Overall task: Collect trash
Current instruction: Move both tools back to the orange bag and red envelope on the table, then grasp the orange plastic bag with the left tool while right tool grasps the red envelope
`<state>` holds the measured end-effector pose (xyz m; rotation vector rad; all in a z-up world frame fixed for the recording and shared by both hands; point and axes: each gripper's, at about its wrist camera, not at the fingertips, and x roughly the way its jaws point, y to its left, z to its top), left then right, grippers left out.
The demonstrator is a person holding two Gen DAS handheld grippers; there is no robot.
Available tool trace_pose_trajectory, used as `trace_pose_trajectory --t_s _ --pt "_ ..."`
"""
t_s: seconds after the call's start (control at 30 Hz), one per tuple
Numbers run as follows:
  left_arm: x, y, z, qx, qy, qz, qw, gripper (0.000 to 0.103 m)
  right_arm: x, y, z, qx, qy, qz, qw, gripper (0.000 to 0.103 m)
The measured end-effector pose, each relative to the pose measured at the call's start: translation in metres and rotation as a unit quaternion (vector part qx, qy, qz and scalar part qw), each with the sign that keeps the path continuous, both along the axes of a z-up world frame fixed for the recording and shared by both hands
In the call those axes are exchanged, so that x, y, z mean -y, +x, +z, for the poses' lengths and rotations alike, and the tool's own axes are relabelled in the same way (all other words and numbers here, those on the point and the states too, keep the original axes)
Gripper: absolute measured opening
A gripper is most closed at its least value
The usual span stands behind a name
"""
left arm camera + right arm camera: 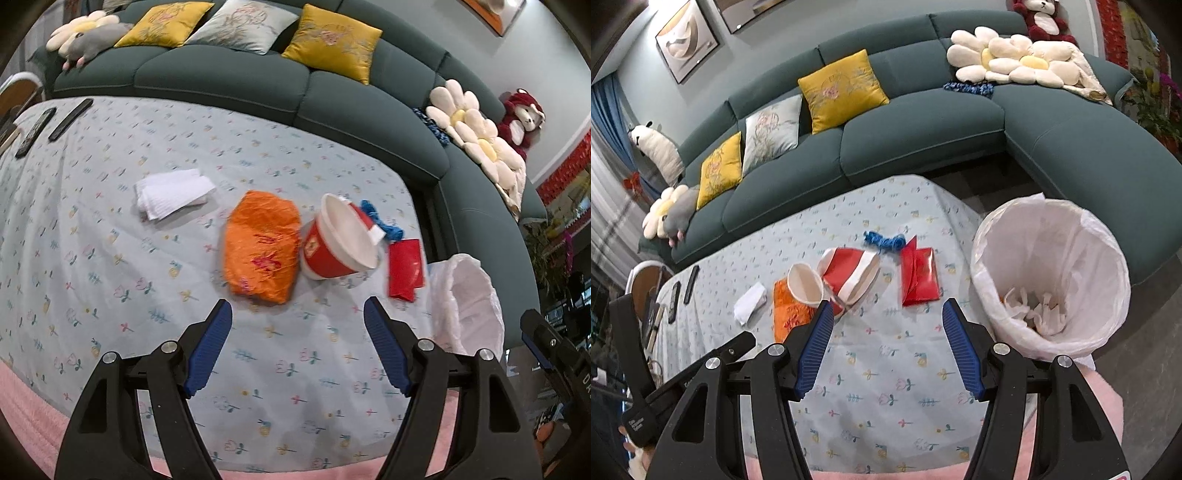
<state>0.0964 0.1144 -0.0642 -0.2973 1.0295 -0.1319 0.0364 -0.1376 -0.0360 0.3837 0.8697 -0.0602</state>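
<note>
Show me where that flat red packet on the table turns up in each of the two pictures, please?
Left wrist view: the flat red packet lies right of centre, between the red-and-white paper bucket and the white-lined trash bin.
Right wrist view: the packet lies just above centre, left of the bin, right of the bucket.
Shared landmark: the blue string just beyond the packet.

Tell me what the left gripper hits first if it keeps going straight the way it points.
Probably the crumpled orange plastic bag, lying just beyond the left gripper and slightly left of its open fingers' line; otherwise the floral tablecloth first. Depth is unclear.
</note>
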Motion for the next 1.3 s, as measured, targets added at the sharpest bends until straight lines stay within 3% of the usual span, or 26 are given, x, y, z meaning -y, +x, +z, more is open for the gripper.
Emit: trace_pose_trajectory --t_s 0.47,0.53,0.77,1.17,1.3 --pt "-0.009 0.024 -0.047 -0.053 0.028 0.001 0.9982 0.072 -0.015 0.027 -0.034 -0.041 -0.007 0.007 0.999 0.060" --pt "-0.007 0.030 -0.055 -0.062 0.036 0.001 0.9974 0.076 -0.014 0.035 -0.042 -0.049 -0.006 0.005 0.999 0.060" --pt "-0.002 0.056 -0.081 -0.091 0.044 -0.008 0.9948 0.076 -0.008 0.069 -0.069 -0.077 0.001 -0.011 0.997 0.060" --pt "-0.003 0.093 -0.110 -0.117 0.040 -0.011 0.9923 0.076 0.000 0.133 -0.111 -0.118 -0.008 -0.033 0.992 0.059" --pt "0.000 0.098 -0.109 -0.108 0.045 -0.018 0.9929 0.072 -0.002 0.145 -0.124 -0.130 -0.009 -0.035 0.991 0.059"
